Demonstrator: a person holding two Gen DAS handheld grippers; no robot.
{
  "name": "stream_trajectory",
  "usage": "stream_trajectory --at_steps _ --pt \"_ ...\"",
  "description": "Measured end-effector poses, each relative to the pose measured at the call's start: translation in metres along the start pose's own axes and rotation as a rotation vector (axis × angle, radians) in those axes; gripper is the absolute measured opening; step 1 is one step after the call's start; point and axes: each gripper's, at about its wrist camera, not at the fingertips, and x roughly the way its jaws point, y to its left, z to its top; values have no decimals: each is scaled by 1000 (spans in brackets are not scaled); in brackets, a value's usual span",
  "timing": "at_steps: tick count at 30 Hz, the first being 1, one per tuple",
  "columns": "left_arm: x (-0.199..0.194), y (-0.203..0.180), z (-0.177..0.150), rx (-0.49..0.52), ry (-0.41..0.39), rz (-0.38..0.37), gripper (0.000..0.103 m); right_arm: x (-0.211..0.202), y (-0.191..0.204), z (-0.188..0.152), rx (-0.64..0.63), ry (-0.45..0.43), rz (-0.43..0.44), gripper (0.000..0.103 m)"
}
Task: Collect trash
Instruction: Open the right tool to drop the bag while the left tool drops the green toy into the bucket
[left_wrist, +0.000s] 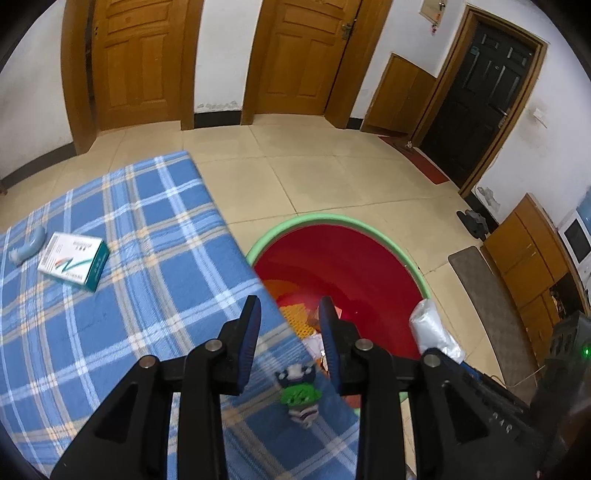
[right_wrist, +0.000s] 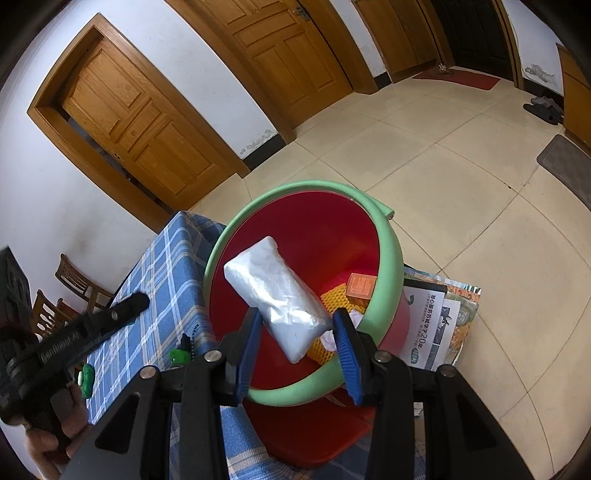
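Observation:
A red bin with a green rim (left_wrist: 343, 221) (right_wrist: 384, 258) stands on the floor beside a table with a blue plaid cloth (left_wrist: 129, 295) (right_wrist: 159, 280). My right gripper (right_wrist: 297, 330) is shut on a clear plastic packet (right_wrist: 277, 295) (left_wrist: 430, 325) and holds it over the bin's mouth. My left gripper (left_wrist: 290, 325) is open and empty above the table's edge, over a small green and white trinket (left_wrist: 300, 395) (right_wrist: 180, 354). A white and teal box (left_wrist: 74, 264) and a light blue tube (left_wrist: 29, 247) lie at the table's far left.
The bin holds an orange mesh piece (right_wrist: 332, 295), an orange box (right_wrist: 360, 286) and paper scraps. Printed papers (right_wrist: 432, 325) lie on the floor right of the bin. Wooden doors (left_wrist: 140, 62), a dark door (left_wrist: 480, 92), a grey mat (left_wrist: 487, 306) and wooden chairs (right_wrist: 70, 291) surround the tiled floor.

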Motion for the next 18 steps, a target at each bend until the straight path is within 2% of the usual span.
stream_trajectory --at_steps 7,18 --pt "1 3 -22 -7 56 -4 32 -1 0 -1 -5 -9 3 43" --pt "11 -9 -50 34 133 -15 32 0 0 -2 -7 -10 1 43"
